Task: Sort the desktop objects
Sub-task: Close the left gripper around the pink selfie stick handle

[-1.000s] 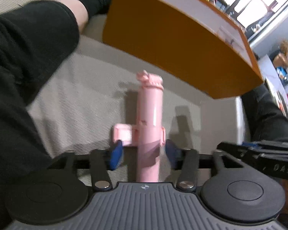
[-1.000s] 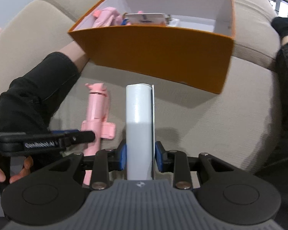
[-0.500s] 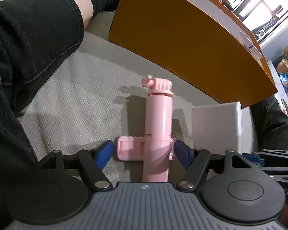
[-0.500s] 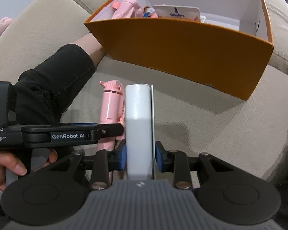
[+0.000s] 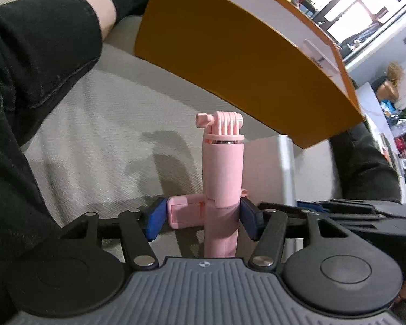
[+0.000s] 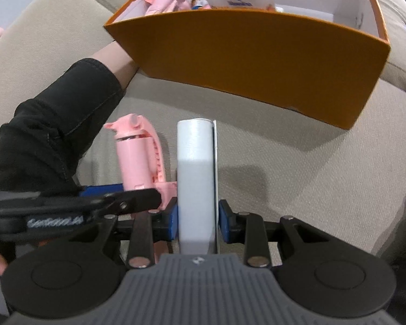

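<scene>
Left wrist view: left gripper straddles the pink selfie stick, jaws closing. Right pad looks just against the stick's body; the left pad sits beside the folded-out pink phone clamp, contact there unclear. Not a firm grasp yet by my read, so I'd count it as released. Straddling low, near the clamp, makes sense: that's the widest part, and the jaws need to be this wide to clear it.

Stick lies on the beige sofa cushion, long axis pointing away from the camera toward the near wall of the orange box, well short of it. Looks like: matte pink plastic tube, thin metallic ring under a ribbed GoPro-style mount head with a thumbscrew on the left.

Right wrist view: right gripper is clenched on a white rectangular box, held on edge, pads on both broad faces. It sits just right of the stick, close enough to crowd the left gripper's arm.

Orange box interior is white, already holds pink items and a white card; probably the sort target for both.

A person's black-trousered leg lies to the left on the cushion.
</scene>
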{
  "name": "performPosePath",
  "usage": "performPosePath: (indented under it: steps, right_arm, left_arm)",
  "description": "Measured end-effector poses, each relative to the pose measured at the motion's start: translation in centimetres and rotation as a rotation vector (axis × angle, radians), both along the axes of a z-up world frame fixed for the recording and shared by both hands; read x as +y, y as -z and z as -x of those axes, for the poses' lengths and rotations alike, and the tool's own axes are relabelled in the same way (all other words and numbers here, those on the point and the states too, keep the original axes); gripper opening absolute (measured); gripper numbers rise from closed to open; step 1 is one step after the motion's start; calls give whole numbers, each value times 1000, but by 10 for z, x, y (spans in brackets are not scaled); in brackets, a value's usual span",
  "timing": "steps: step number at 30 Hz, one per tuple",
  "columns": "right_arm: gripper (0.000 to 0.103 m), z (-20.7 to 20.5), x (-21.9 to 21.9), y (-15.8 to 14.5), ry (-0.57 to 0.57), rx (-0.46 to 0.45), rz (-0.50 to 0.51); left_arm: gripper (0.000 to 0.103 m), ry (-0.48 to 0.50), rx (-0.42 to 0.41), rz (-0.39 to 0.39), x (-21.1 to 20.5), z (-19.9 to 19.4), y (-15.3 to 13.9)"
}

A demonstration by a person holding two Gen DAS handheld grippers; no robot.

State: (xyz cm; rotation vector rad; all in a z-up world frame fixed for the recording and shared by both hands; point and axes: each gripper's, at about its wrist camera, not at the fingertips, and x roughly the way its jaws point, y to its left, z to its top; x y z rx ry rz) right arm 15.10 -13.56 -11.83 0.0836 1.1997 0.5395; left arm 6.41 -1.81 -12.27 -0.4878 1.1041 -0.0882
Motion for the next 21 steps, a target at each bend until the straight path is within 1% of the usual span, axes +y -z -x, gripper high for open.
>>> performPosePath:
  steps: [2,3,6,7,8,11,15,18,20,21]
  right_arm:
    - [32,0,-1,0,12,2,2]
    - [32,1,-2,-2,21,-3,8]
    - [32,8,-4,-12,17,-58,40]
    - [32,10,-6,-16,13,-72,33]
    - [32,11,-8,-19,9,-79,18]
    - [32,9,-12,-21,-2,-53,-30]
    - [32,3,-10,-5,22,3,-42]
    - [31,3,-7,6,30,18,-22]
    - [31,3,-5,10,33,10,6]
    - [31,2,-6,10,40,16,-1]
  left_arm:
    - [68,9,3,-1,-2,0,1]
    - [67,-2,13,-10,5,5,2]
    - [67,-33,38,-69,1,-2,8]
    - [67,-46,46,-85,0,-3,9]
    - [67,-62,49,-83,-1,-7,10]
    - [67,-83,47,-58,-3,-16,12]
    - [68,-84,56,-12,-4,-17,18]
    - [68,-86,47,34,7,-16,20]
    - [68,-73,24,100,12,-16,20]
    - [68,-72,19,111,14,-15,20]
